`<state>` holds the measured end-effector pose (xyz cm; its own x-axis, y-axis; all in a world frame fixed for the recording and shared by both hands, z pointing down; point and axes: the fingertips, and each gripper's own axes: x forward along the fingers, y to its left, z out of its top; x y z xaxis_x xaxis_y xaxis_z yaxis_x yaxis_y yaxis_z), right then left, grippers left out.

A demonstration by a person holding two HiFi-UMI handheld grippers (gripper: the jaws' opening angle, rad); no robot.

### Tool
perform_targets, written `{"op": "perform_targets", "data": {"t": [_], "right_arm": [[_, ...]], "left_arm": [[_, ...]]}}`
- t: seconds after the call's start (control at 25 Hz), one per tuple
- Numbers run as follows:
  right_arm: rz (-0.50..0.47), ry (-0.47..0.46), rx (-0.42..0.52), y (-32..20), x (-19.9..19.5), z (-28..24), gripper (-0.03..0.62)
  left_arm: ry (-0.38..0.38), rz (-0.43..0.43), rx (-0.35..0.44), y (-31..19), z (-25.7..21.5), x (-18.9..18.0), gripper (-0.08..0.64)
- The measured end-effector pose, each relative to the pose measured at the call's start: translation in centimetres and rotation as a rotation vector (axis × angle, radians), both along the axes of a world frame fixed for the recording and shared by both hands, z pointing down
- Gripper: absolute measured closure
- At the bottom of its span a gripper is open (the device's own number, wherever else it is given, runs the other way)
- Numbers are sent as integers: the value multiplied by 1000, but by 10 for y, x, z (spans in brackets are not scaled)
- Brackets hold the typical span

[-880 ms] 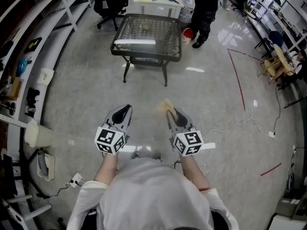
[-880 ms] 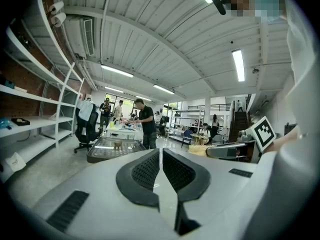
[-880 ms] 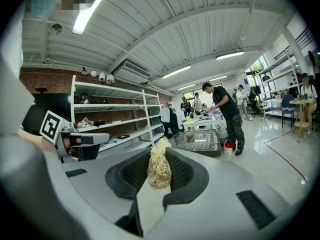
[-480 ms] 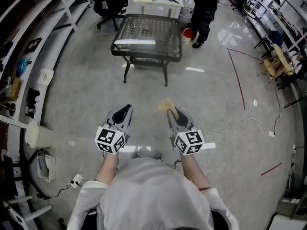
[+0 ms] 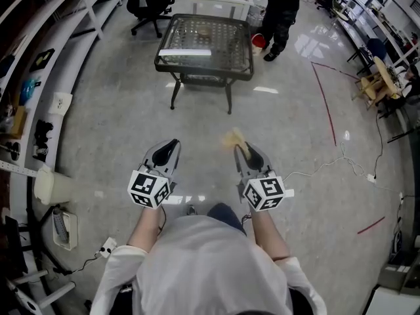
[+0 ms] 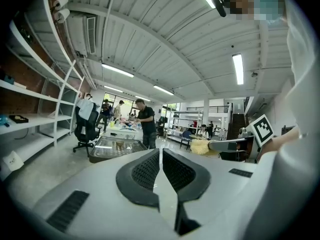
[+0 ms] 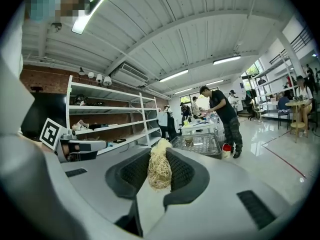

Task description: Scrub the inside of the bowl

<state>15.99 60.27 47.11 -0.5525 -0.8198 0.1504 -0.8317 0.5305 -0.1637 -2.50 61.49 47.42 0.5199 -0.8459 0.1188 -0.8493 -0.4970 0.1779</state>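
Between right gripper's (image 7: pixel 160 156) fingers (image 7: pixel 186 173), a straw scrubber (image 7: pixel 159 170); distant bowl (image 5: pixel 205 33) blurry.

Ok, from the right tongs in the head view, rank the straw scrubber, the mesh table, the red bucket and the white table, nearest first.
1. straw scrubber, held in the right tongs.
2. mesh table, straight ahead.
3. red bucket, by its far right corner.
4. white table, behind both.

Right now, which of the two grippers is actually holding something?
The right gripper, with a pale stringy scrubber pinched between its jaws; the left gripper is shut on nothing.
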Motion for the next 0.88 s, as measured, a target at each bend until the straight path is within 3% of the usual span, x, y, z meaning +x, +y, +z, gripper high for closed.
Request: {"op": "perform_targets", "data": {"t": [0.32, 0.88], "right_arm": [[34, 16, -25, -18, -5, 7, 492], [-21, -4, -9, -126, 1, 3, 492]], "left_arm": [[15, 3, -14, -19, 5, -16, 514], [7, -63, -2, -121, -5, -9, 514]]}}
